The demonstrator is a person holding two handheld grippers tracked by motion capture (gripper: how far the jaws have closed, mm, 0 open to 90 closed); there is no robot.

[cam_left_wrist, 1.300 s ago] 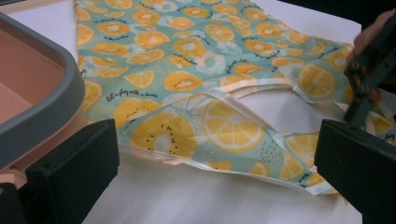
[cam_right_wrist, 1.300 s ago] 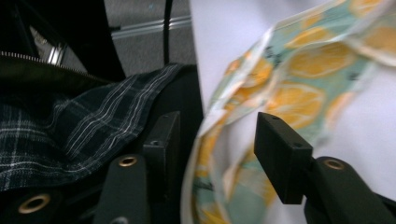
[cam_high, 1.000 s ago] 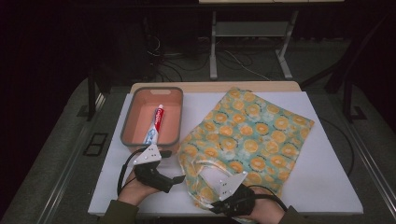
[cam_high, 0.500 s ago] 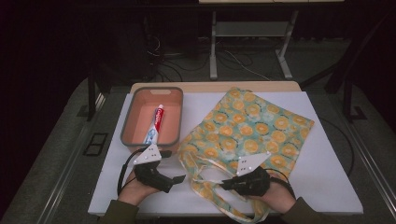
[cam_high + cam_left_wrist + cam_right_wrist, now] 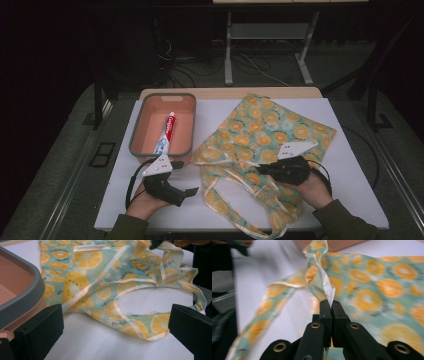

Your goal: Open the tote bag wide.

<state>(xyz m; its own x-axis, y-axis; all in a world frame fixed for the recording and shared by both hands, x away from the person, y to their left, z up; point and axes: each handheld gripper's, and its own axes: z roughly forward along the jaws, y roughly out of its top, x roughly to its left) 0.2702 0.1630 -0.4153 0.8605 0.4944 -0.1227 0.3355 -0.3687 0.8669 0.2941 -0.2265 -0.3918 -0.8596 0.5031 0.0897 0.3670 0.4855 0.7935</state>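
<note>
R gripper (image 5: 329, 305) clamped on bag (image 5: 270, 130) edge, fabric lifted | L gripper (image 5: 115, 322) jaws wide, nothing held | toothpaste (image 5: 166, 131) in tray (image 5: 137, 131)

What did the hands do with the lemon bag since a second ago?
The right gripper, jaws shut on the bag's edge, moved rightward across the table and a little up, dragging that edge along and spreading the mouth of the fruit-print bag. The left gripper stayed put with jaws open and empty. The pink bin and the toothpaste tube inside it did not move.
</note>
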